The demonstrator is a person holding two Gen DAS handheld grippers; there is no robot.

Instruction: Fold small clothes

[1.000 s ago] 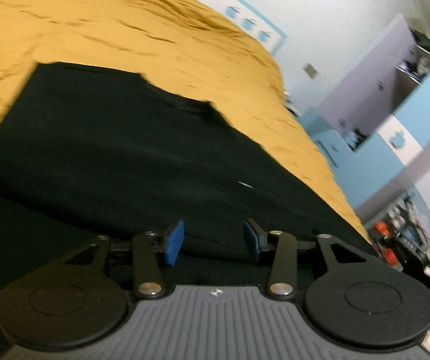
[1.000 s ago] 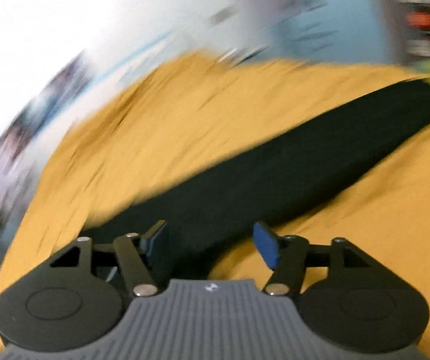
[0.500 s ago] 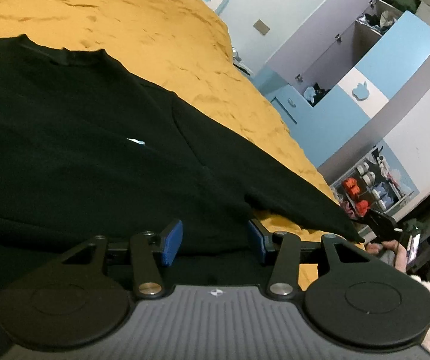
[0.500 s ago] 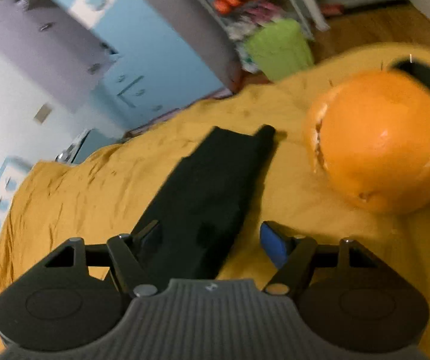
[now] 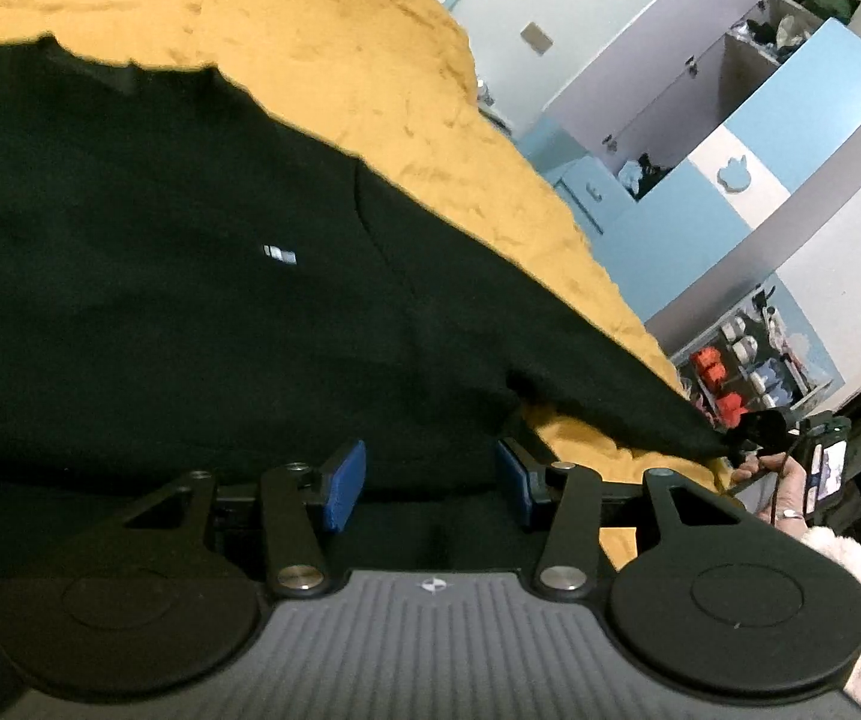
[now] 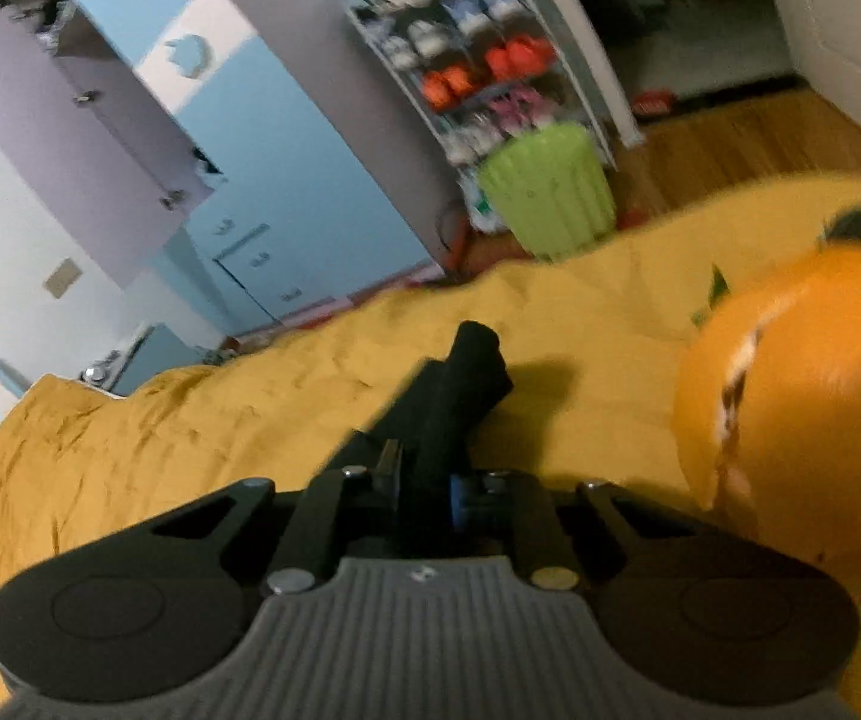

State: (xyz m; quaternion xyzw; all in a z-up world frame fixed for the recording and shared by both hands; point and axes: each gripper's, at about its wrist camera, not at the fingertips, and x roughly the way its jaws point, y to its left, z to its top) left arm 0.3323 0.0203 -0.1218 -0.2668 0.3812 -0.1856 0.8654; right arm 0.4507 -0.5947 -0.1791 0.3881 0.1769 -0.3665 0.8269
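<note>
Since a moment ago my right gripper has just clenched on the black shirt's sleeve; my left gripper hovers released above the shirt's body.

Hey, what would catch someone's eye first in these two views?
A black sweater spread over a mustard-yellow bedspread fills the left wrist view. In the right wrist view, the right gripper pinches the sweater's sleeve, and a big orange plush sits at the right edge.
</note>
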